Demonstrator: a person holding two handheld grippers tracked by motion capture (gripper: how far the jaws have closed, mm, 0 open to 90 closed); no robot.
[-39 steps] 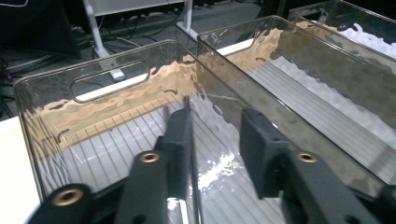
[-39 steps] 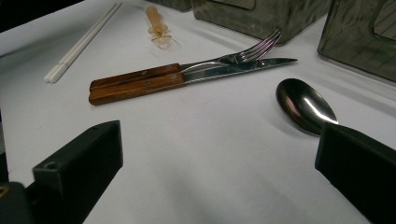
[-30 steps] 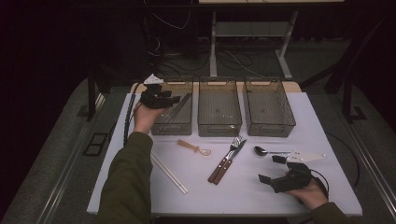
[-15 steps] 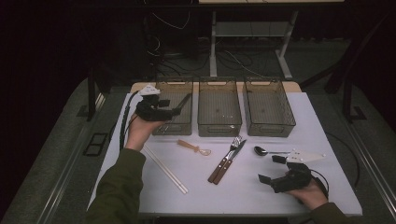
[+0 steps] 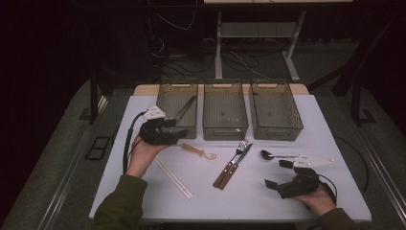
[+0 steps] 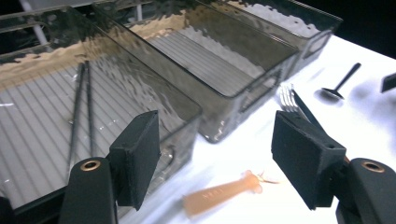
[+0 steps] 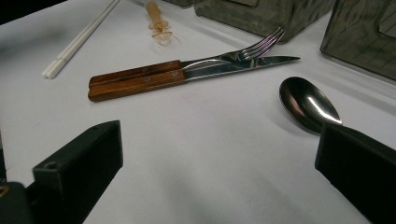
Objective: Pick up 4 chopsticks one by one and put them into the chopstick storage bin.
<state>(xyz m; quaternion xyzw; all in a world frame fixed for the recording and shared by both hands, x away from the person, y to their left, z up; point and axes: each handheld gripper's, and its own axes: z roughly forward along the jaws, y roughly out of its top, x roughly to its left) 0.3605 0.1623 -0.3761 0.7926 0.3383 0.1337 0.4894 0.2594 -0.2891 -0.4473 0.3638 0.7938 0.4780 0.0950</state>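
My left gripper [image 5: 181,132] hovers just in front of the left bin [image 5: 165,98]. Its jaws have just been opening, they stand open, and nothing is between them [image 6: 224,168]. Two dark chopsticks [image 5: 185,108] lie inside that bin [image 6: 79,107]. A tan plastic spoon [image 5: 196,151] lies on the table just beyond the left jaws [image 6: 219,196]. My right gripper [image 5: 277,175] rests open near the front right [image 7: 219,172]. Ahead of it lie a wood-handled fork and knife [image 7: 140,79] side by side and a metal spoon [image 7: 308,102].
Two more smoky bins, the middle one [image 5: 225,85] and the right one [image 5: 275,85], stand in a row at the back of the white table [image 5: 335,143]. White chopsticks [image 5: 172,178] lie at the front left. The fork and knife [image 5: 232,165] and the spoon [image 5: 270,155] sit mid-table.
My left gripper has drawn back from over the left bin toward the near side and sunk a little. The dark chopsticks stay in the bin. The right gripper has not moved.
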